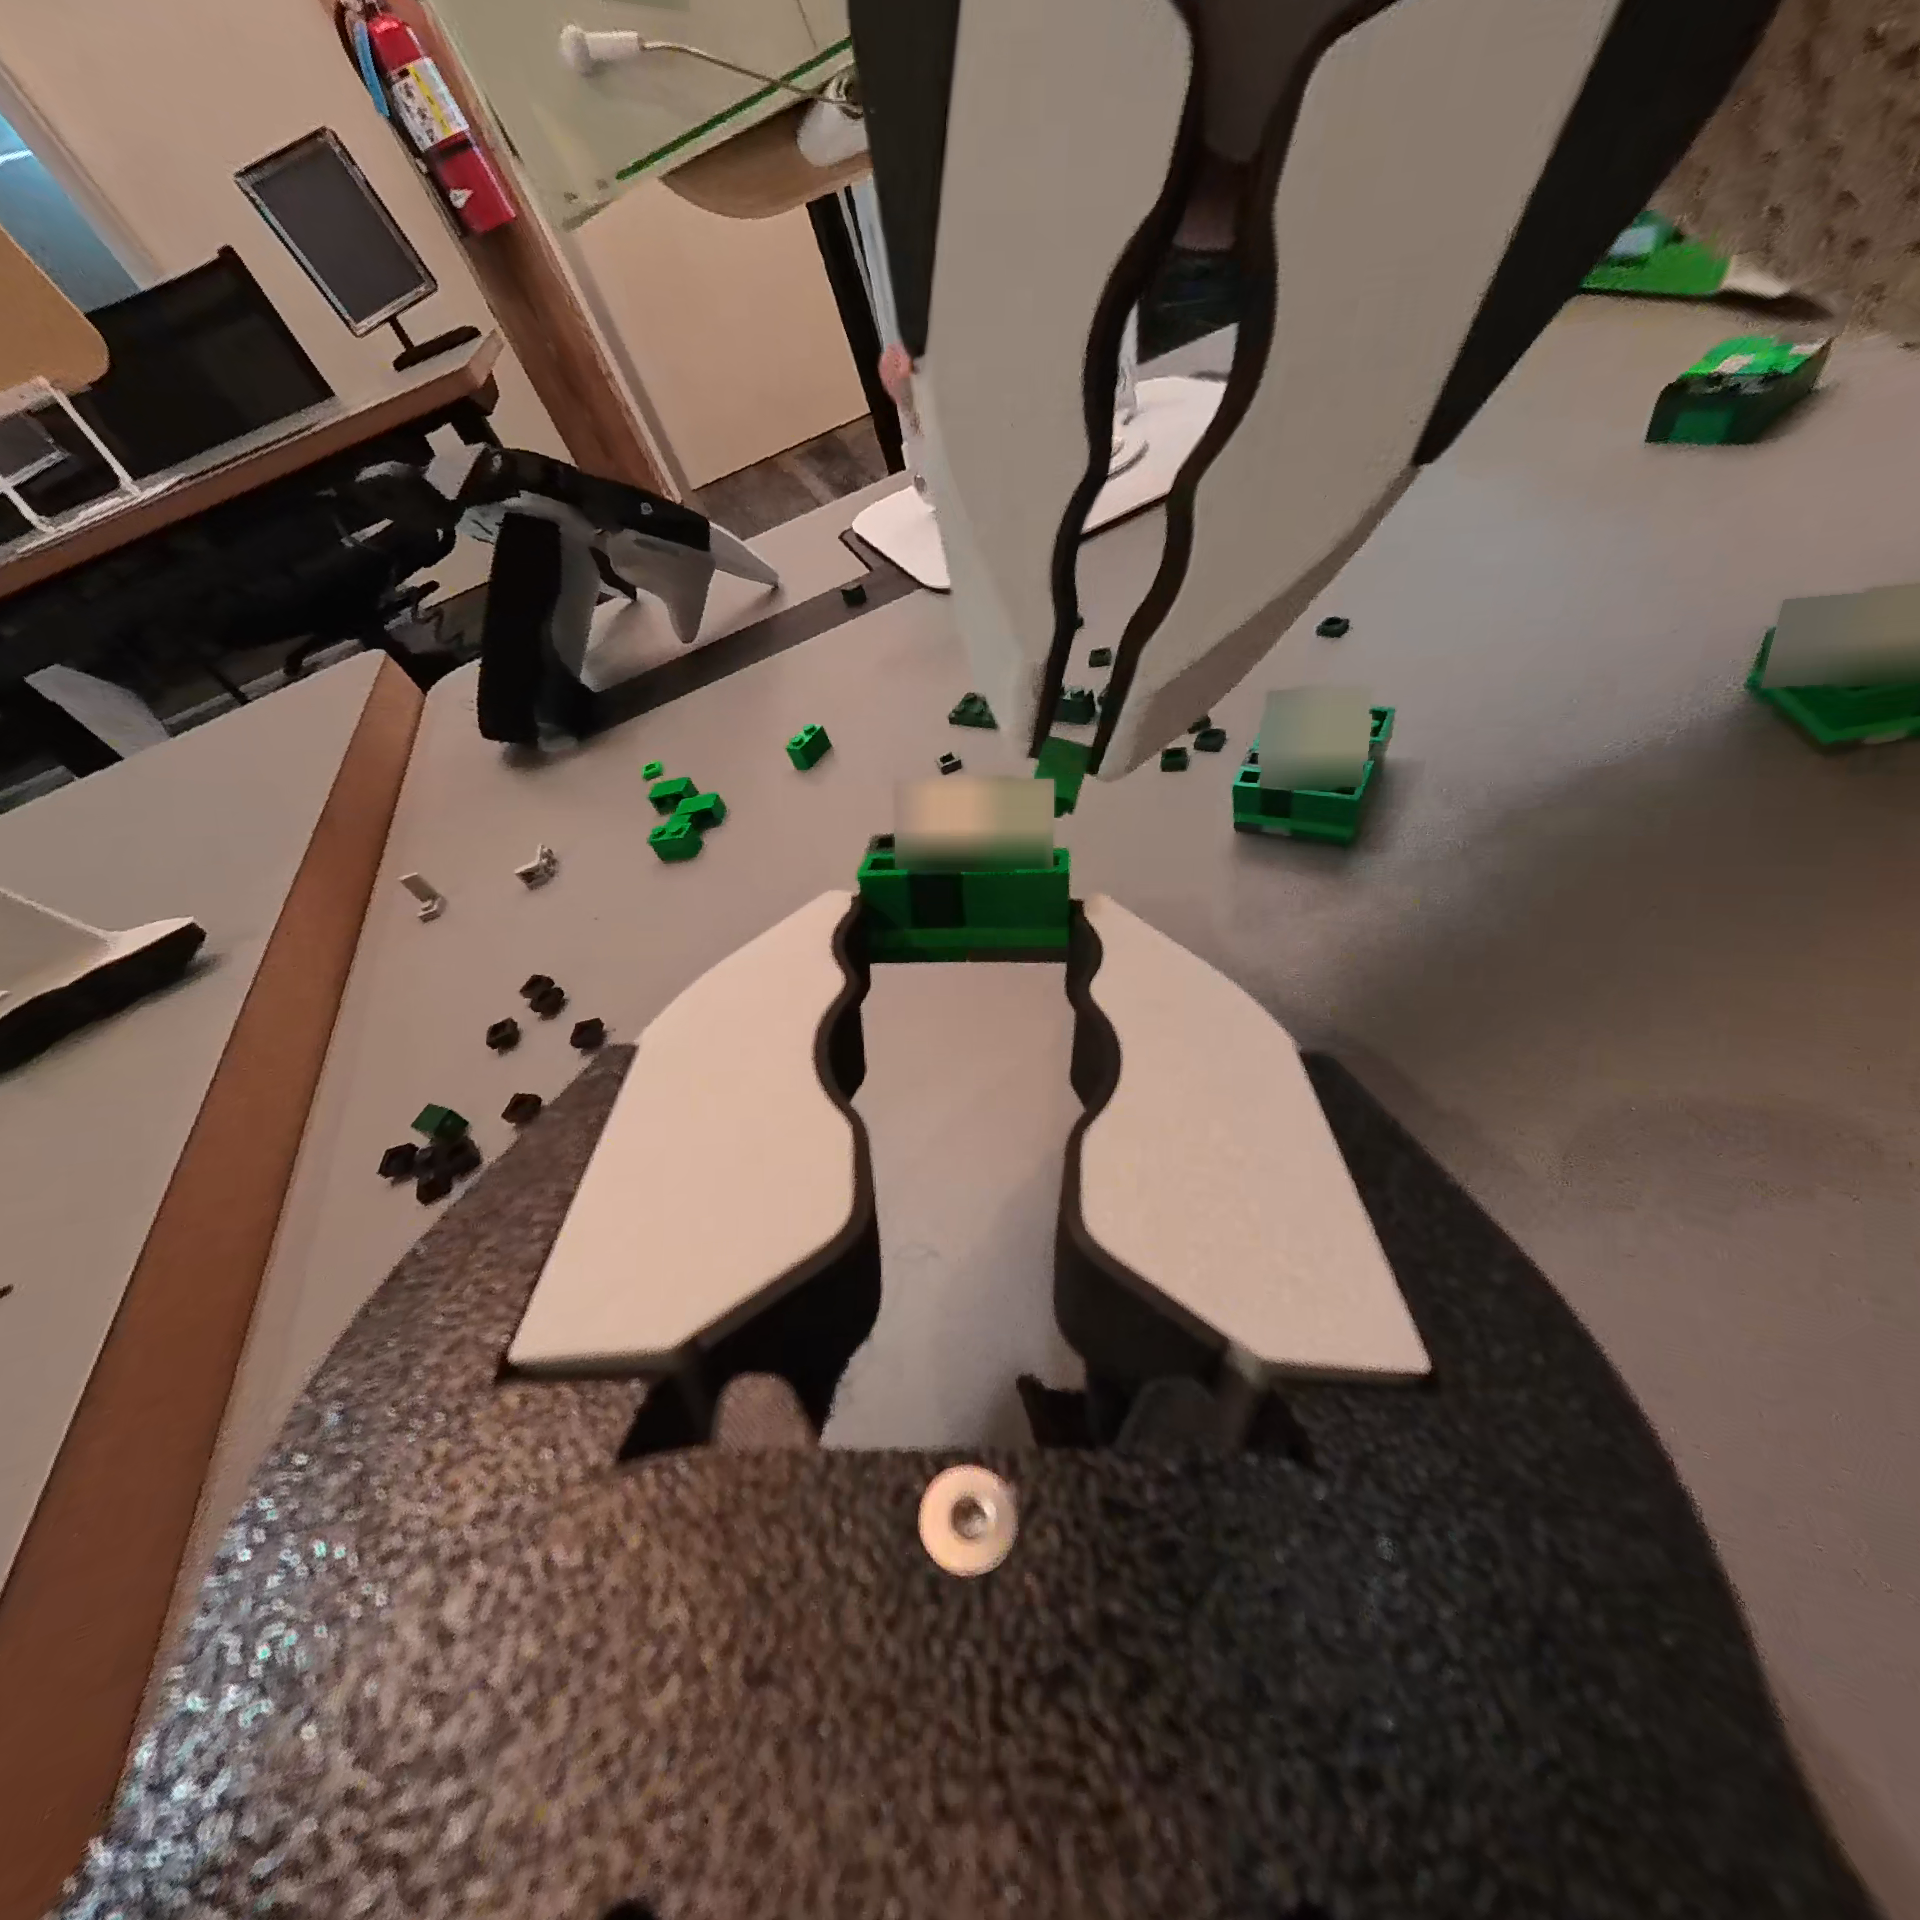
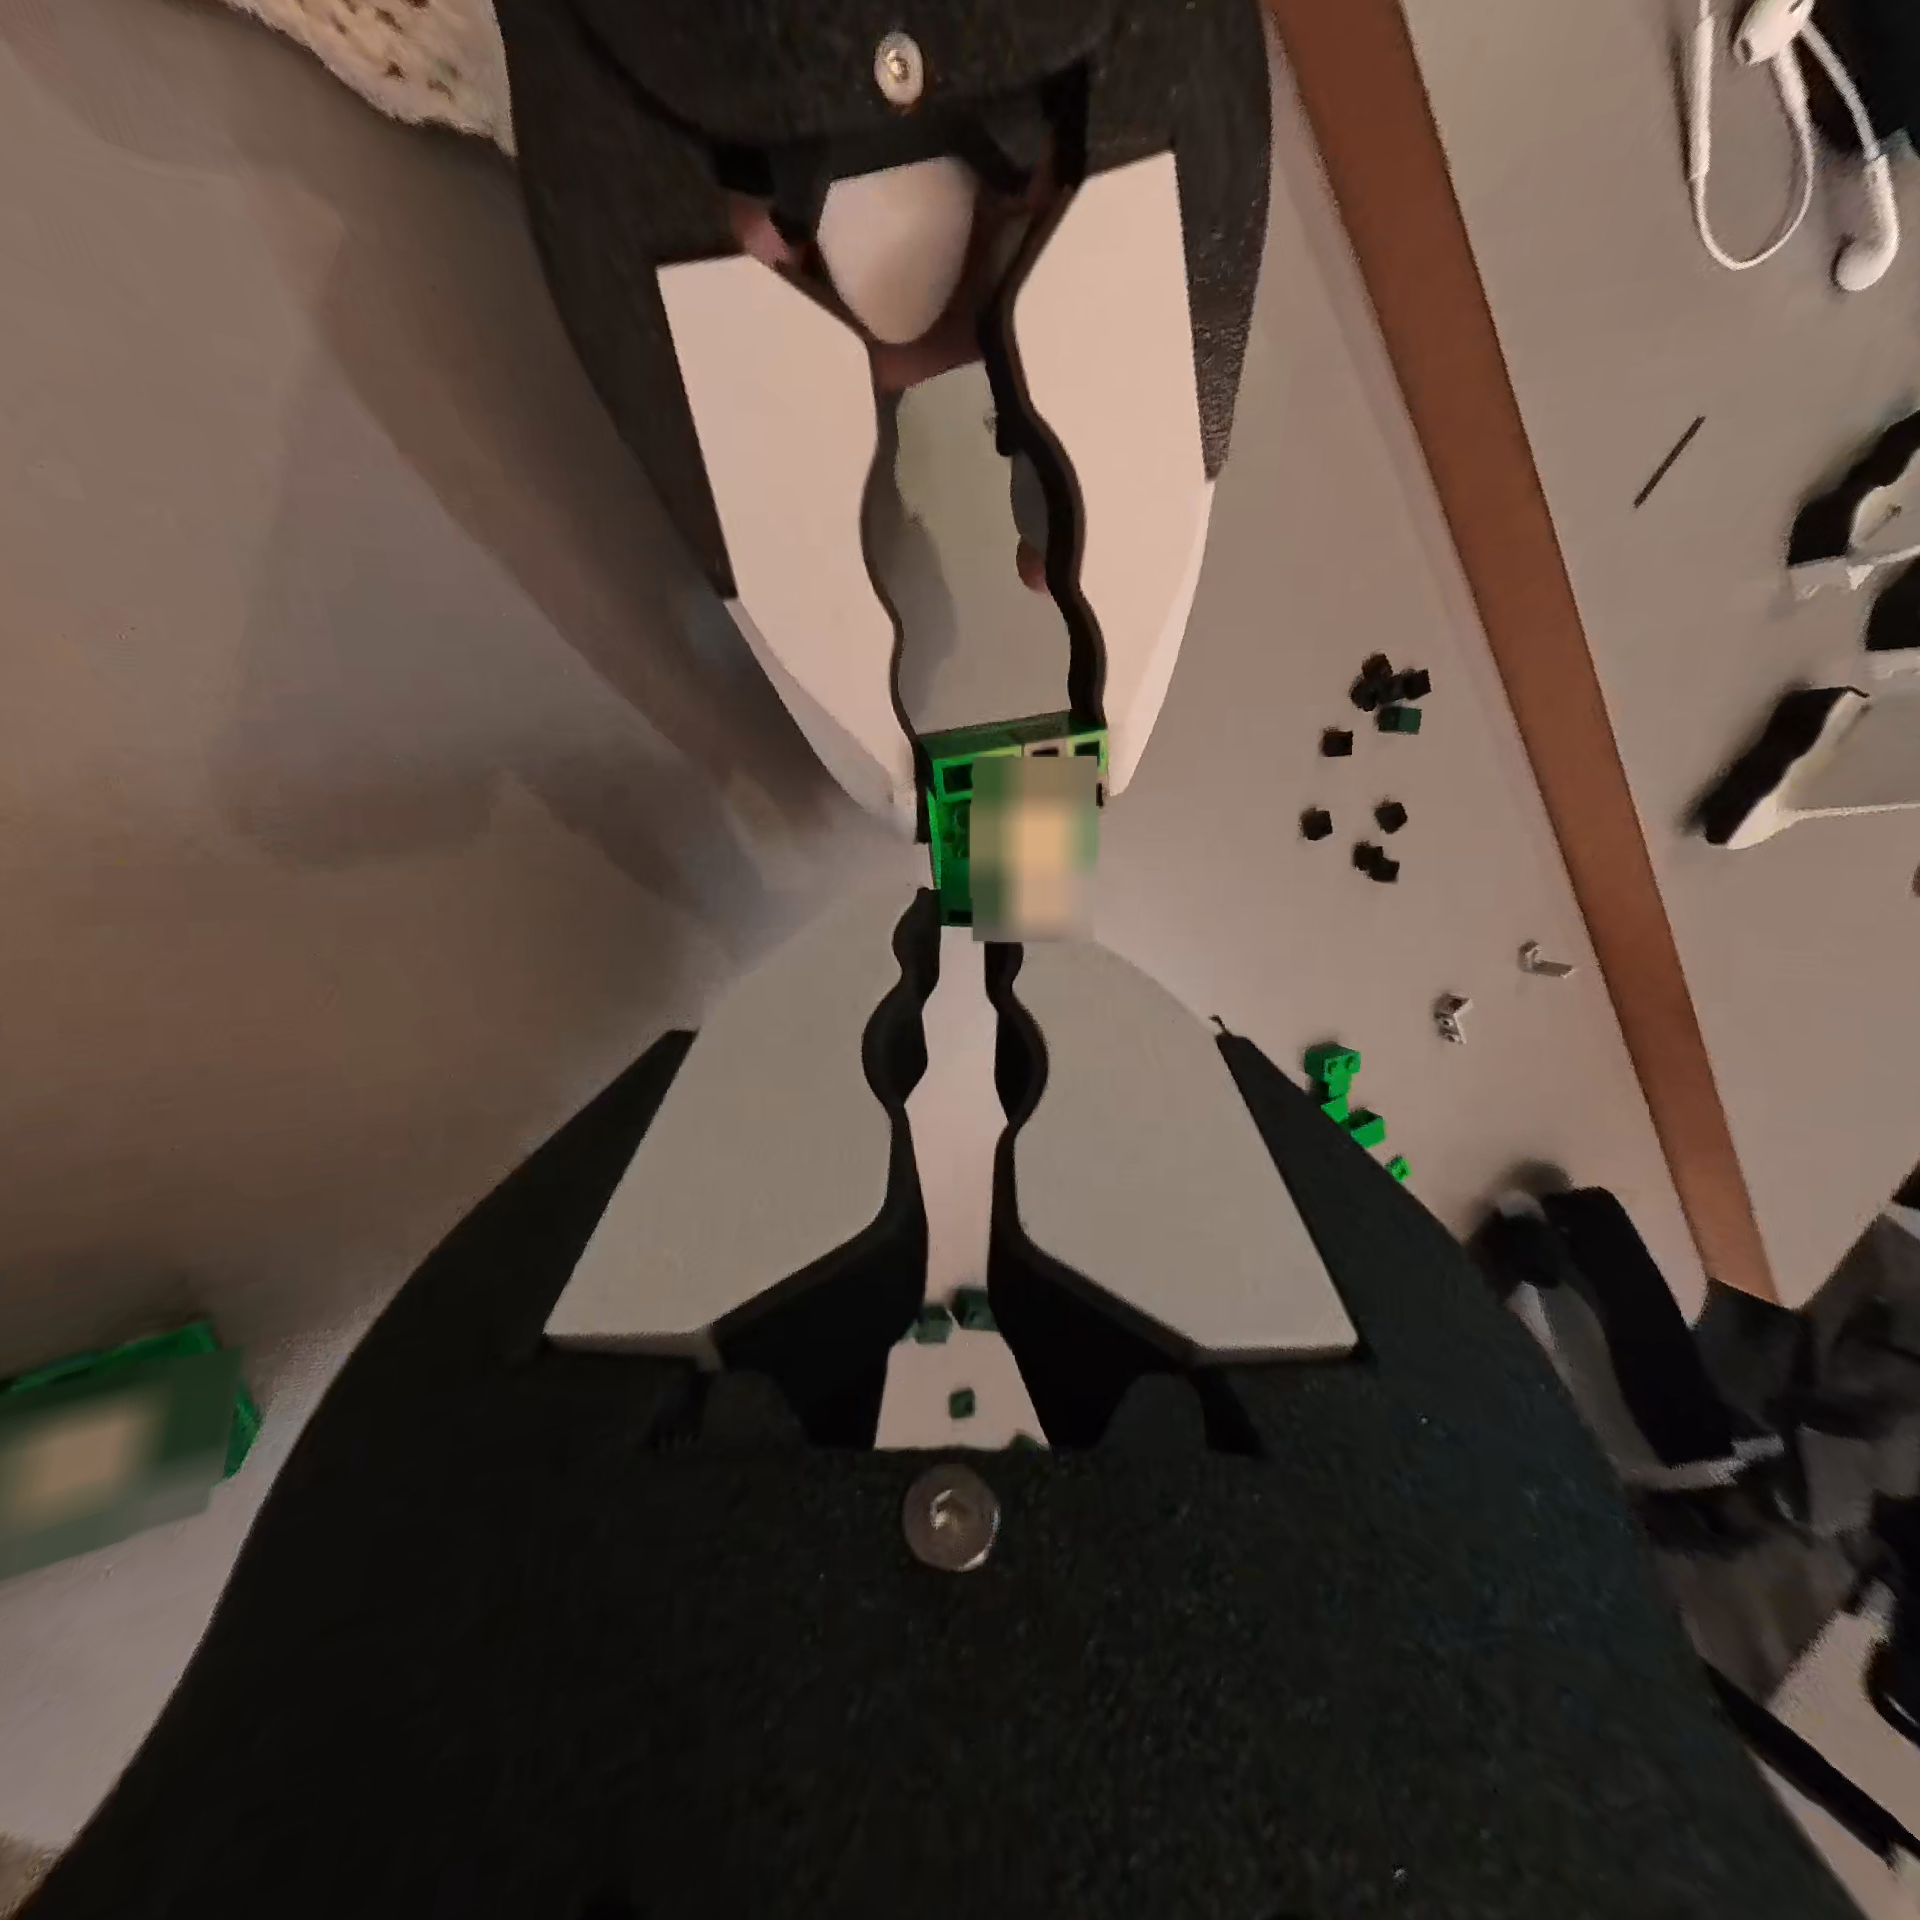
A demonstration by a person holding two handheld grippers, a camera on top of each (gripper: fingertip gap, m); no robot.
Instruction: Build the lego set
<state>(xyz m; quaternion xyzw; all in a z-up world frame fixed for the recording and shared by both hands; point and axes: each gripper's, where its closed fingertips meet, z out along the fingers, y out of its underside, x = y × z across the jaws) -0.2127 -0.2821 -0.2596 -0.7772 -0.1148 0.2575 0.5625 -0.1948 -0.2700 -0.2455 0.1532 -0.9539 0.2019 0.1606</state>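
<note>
Black loose bricks (image 1: 540, 997) sit scattered on the left of the table (image 1: 1558, 1039), within reach. In the middle, the left gripper (image 1: 966, 920) clamps the green lego block (image 1: 966, 909) to steady it. From the far side, the right gripper (image 1: 1070, 753) hovers nearly closed; whether it holds anything, I cannot tell.

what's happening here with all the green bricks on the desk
A person is building a lego set with a hand-held tool in each hand. The left tool is closed around a small green block assembly sitting on the grey table. The right tool comes in from the opposite side, its tips nearly together just behind the assembly; whether it carries a piece is unclear. Loose green bricks and black bricks lie scattered nearby, and another green assembly sits off to the side.
</note>
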